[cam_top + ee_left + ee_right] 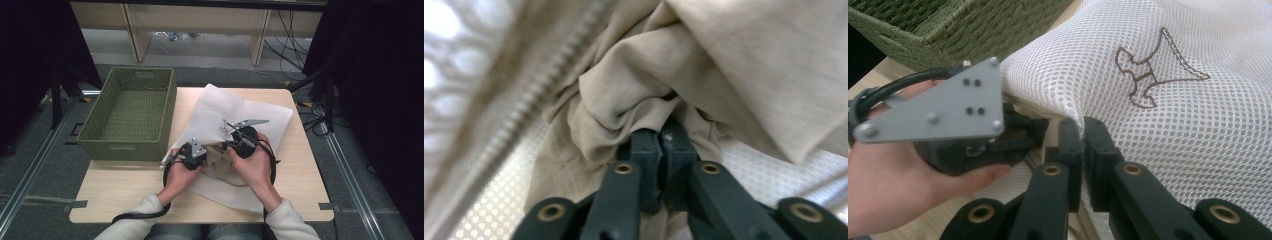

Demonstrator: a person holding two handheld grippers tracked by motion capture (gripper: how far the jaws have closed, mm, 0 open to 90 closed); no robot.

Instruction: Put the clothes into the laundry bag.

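In the left gripper view, the left gripper [659, 137] has its black jaws clenched on a crumpled fold of beige cloth [634, 95], a soft matte weave, inside the white mesh bag [484, 200]; a zipper [539, 95] runs blurred along the bag's edge. In the right gripper view, the right gripper [1083, 132] pinches the bag's honeycomb mesh beside a brown stitched emblem [1153, 70]; no lettering is readable. In the high view, the bag lies on the pale wooden table [125, 195], touching a green woven basket [95, 125].
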